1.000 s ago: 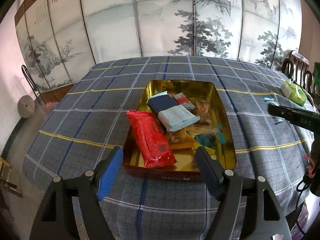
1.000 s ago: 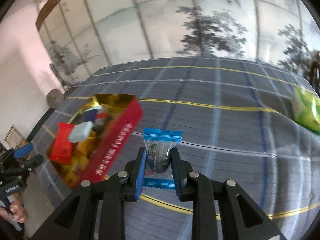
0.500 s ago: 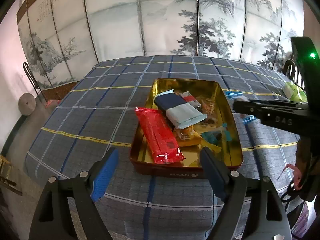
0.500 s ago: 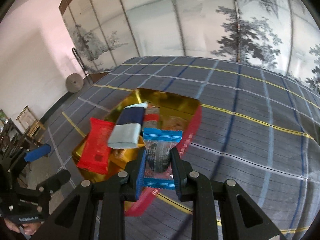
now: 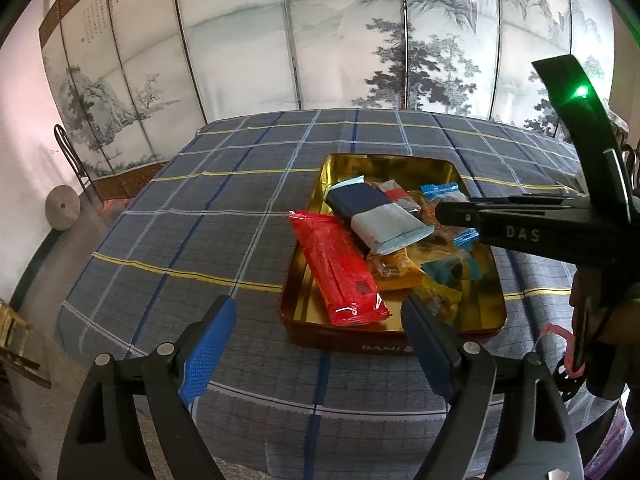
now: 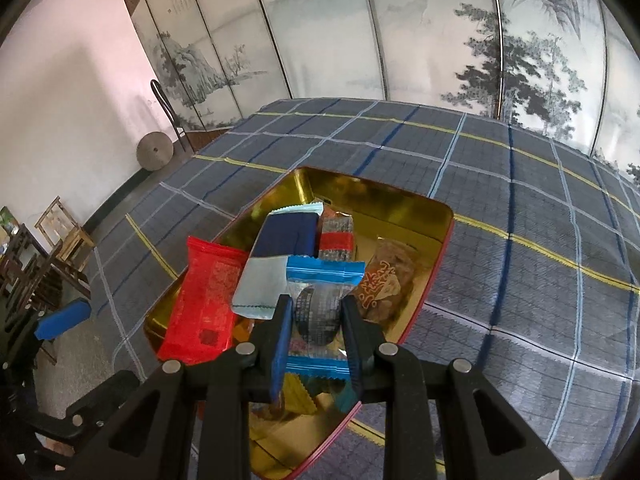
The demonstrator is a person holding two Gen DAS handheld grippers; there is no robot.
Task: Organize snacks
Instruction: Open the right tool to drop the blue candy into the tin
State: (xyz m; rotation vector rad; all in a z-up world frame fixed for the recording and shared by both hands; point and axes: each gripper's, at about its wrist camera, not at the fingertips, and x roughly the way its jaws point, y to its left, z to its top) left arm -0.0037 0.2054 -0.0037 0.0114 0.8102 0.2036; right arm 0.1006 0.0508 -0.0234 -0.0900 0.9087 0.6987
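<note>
An open tin [image 5: 380, 346], gold inside and red outside, sits on the plaid cloth and holds several snacks. Among them are a long red packet [image 5: 340, 268] and a navy and pale blue packet [image 5: 372, 212]. My right gripper [image 6: 316, 308] is shut on a clear packet with blue ends [image 6: 324, 276] that has a dark round snack inside. It hangs over the tin [image 6: 400, 196], above the red packet [image 6: 204, 300] and the other snacks. In the left wrist view the right gripper [image 5: 444, 214] reaches in from the right. My left gripper [image 5: 318, 312] stands open and empty before the tin's near wall.
The plaid tablecloth [image 5: 200, 220] covers the whole table, whose near edge drops off just below my left gripper. A painted folding screen [image 5: 320, 40] stands behind. A chair [image 5: 68, 152] and a round stone disc [image 5: 62, 208] stand at the left wall.
My right gripper has carried the blue-ended packet from beside the tin to above it. The left gripper's jaws have spread a little wider; it has hardly moved.
</note>
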